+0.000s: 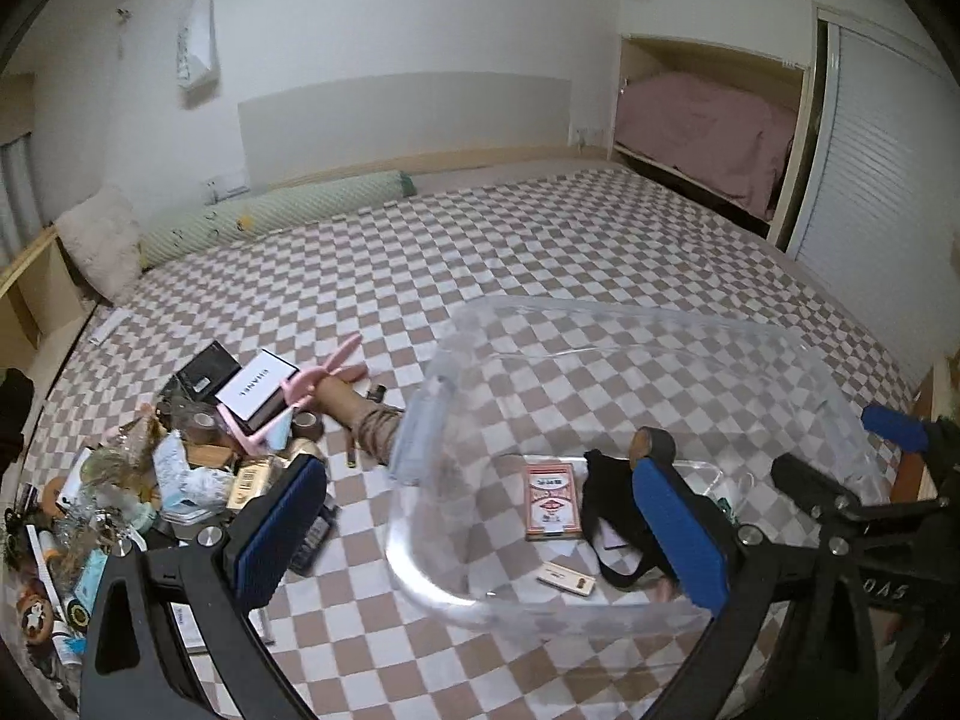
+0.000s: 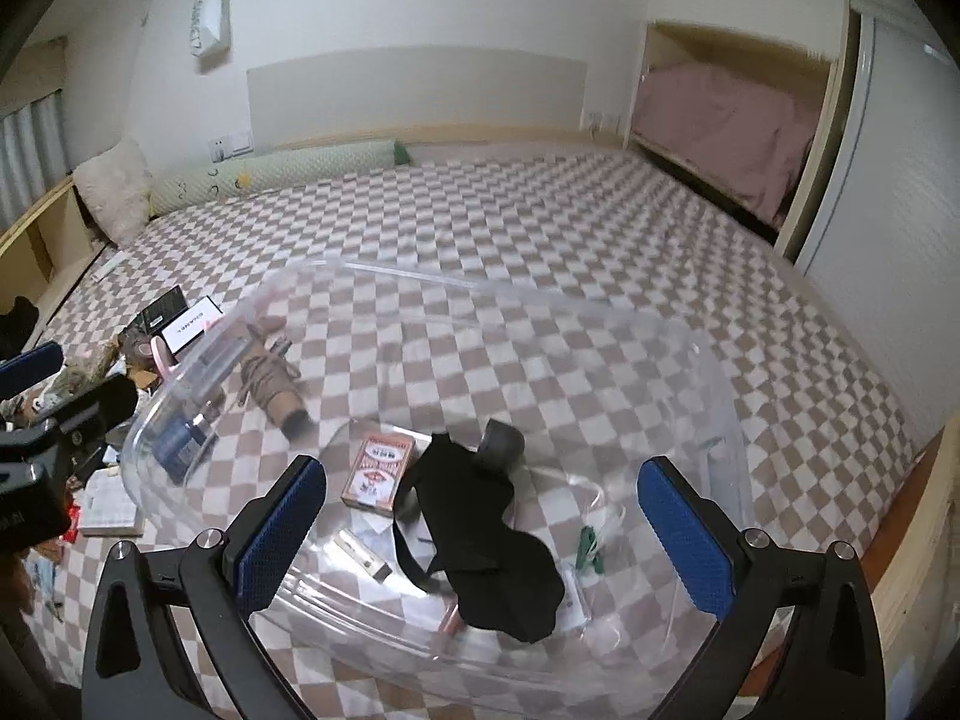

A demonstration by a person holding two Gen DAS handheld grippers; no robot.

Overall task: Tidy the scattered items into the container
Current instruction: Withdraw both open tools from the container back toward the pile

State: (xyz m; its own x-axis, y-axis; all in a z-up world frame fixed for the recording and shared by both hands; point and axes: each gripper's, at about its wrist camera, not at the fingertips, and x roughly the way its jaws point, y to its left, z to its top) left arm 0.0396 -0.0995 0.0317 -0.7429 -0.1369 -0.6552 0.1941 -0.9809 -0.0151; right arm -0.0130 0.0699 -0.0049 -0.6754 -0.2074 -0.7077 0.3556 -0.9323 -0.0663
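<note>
Both grippers are empty, fingers apart: right gripper point(image 2: 486, 531) hangs over the clear bin point(image 2: 729, 396), left gripper point(image 1: 480, 531) at its rim. The pile point(image 1: 150, 474) lies beyond the left finger; pinch one loose item, not a tangle.

my tong pads point(image 2: 281, 531): blue, arms black | bedcover point(image 2: 480, 228): tan-and-white checks | container point(image 2: 420, 630): clear | card pack point(image 2: 377, 474): red and white | mask point(image 2: 480, 546) in it: black | bolster point(image 1: 270, 216): pale green | stand point(image 1: 282, 396): pink | cupboard bedding point(image 1: 708, 132): dusty pink
</note>
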